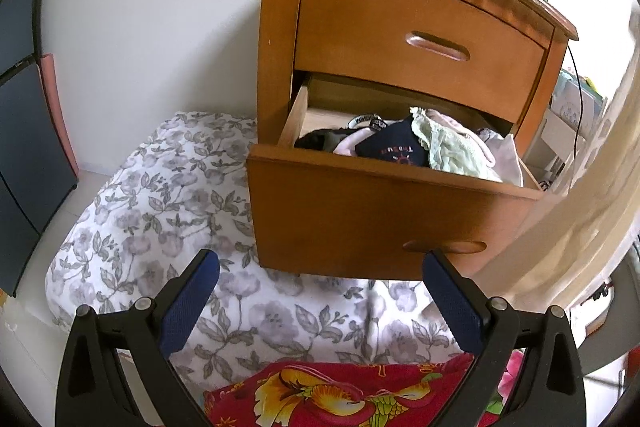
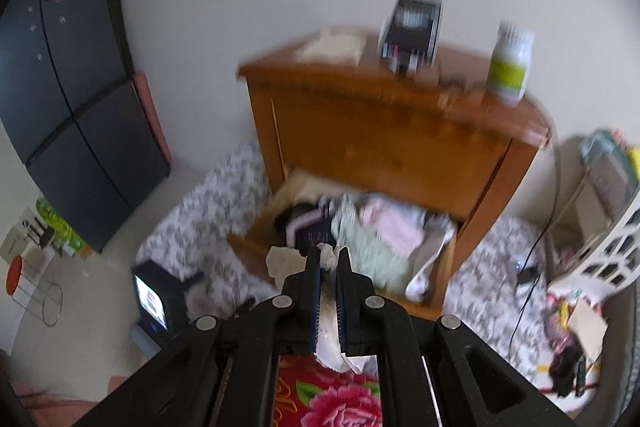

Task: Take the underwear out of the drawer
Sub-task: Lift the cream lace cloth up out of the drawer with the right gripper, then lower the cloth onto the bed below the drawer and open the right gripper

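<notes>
- Right hand-held gripper (image 2: 328,259): jaws pressed together, pinching a piece of pale underwear (image 2: 329,323) that runs back between the pads and bunches at the tips; the right wrist view is blurred.
- That piece sits above the front edge of the open lower drawer (image 1: 360,211), on the near side of it, so it appears clear of the drawer.
- Left hand-held gripper (image 1: 320,275): jaws spread wide, empty, below and in front of the drawer front.
- Remaining garments (image 1: 448,147) lie heaped inside the drawer, towards its right end; the right hand-held gripper is judged nearer.
</notes>
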`<state>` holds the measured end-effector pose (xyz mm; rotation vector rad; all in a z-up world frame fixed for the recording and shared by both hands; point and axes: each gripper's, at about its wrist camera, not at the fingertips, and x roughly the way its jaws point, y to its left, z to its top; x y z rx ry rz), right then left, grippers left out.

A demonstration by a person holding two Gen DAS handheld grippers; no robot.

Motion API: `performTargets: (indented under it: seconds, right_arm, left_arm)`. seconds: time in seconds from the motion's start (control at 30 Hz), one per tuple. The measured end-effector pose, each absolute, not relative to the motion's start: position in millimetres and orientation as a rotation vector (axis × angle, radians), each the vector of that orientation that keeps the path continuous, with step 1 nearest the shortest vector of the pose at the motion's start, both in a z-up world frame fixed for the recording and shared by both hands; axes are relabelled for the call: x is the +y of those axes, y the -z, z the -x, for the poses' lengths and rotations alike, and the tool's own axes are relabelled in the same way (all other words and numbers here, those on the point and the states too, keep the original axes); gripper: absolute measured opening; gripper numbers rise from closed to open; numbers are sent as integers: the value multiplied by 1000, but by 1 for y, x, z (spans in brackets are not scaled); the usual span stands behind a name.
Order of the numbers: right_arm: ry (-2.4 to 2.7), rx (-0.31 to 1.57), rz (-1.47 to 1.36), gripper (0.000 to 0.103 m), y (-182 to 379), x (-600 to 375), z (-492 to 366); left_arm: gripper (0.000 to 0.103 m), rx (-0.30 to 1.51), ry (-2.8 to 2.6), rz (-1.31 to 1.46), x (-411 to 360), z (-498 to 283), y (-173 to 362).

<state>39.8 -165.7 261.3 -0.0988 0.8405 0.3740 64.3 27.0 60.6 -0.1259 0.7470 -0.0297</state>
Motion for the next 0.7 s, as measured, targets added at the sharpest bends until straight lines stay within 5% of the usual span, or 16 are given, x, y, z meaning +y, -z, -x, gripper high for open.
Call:
performTargets:
  seconds: [0.7]
  right_arm:
    - [-298, 1153, 169, 7, -51, -134, -97]
  left_arm:
    - [101, 797, 31, 123, 28, -72, -46]
